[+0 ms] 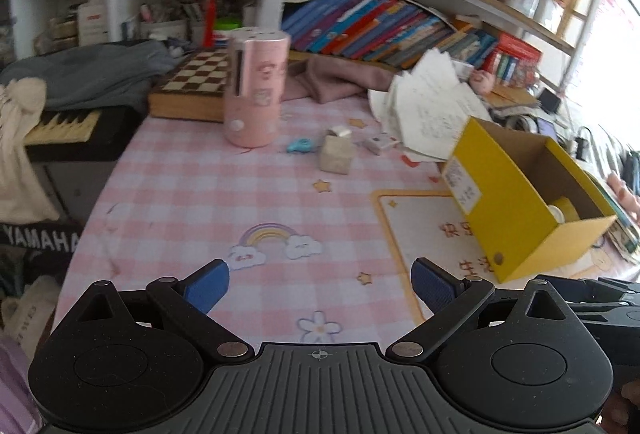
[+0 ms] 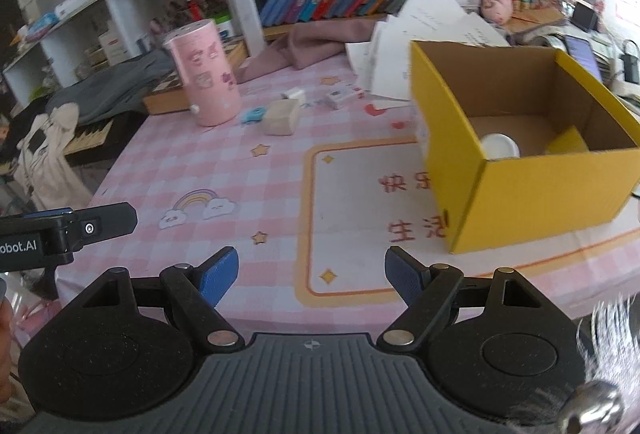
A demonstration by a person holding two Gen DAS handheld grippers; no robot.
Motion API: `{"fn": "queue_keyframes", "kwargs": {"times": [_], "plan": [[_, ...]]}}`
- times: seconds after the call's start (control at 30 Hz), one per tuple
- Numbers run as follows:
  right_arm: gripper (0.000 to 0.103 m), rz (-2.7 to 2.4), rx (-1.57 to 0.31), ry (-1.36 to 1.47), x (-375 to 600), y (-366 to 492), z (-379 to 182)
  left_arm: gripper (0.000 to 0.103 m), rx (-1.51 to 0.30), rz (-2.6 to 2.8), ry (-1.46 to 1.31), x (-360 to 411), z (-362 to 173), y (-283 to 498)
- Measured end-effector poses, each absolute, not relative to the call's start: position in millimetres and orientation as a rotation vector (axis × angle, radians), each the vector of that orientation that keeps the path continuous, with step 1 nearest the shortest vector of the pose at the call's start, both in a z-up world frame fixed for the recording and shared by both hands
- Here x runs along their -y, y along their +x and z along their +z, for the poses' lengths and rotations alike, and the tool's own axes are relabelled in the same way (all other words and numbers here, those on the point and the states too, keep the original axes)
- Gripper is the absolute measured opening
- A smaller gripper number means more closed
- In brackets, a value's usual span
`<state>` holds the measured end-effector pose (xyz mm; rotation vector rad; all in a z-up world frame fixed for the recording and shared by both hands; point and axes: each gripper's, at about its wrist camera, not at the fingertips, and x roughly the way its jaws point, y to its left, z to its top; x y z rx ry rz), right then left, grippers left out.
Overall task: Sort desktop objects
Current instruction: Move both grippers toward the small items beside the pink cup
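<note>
So you're partway in, by the look of it. Both of your tools are idle: the left gripper (image 1: pixel 320 288) has its jaws spread wide with nothing between them, and the right gripper (image 2: pixel 312 274) is the same, released and empty, both hanging over the near edge of the worktop (image 1: pixel 192 193).

The yellow box (image 2: pixel 532 189) sits on the right side of the pink checkered cloth, open at the top, and there's already a white round thing (image 2: pixel 498 145) lying in the bottom of it, plus a yellowish roll-shaped item (image 1: pixel 564 211) visible from the left wrist view (could be the same object seen from another angle, I can't tell). So I'd guess at least one item has been sorted.

What's left is the little cluster farther back, well apart from your jaws:
- a beige cube-ish block (image 1: pixel 337 153)
- a small blue object (image 1: pixel 299 145) just beside it
- a small white boxy piece (image 1: pixel 378 143) near the loose papers (image 1: pixel 432 105)
- the tall pink cylinder (image 1: pixel 254 89) standing upright by the chessboard (image 1: pixel 192 81)

Whether the pink cylinder counts as something to sort or stays as a holder, I can't say. My guess is most of the job is ahead of you, and the small bits come next.
</note>
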<state>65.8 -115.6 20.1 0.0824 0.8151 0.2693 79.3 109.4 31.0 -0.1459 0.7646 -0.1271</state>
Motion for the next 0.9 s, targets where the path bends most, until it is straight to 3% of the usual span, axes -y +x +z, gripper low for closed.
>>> {"fn": "queue_keyframes", "kwargs": {"times": [0.63,0.9], "plan": [[0.079,0.352,-0.81,0.003,104.3,135.0,17.7,0.099,-0.809,-0.083,-0.143,-99.2,15.5,130.9],[0.078,0.341,-0.77,-0.02,106.2,205.0,21.2,0.099,-0.788,-0.115,0.018,-67.0,2.5,184.8]]}}
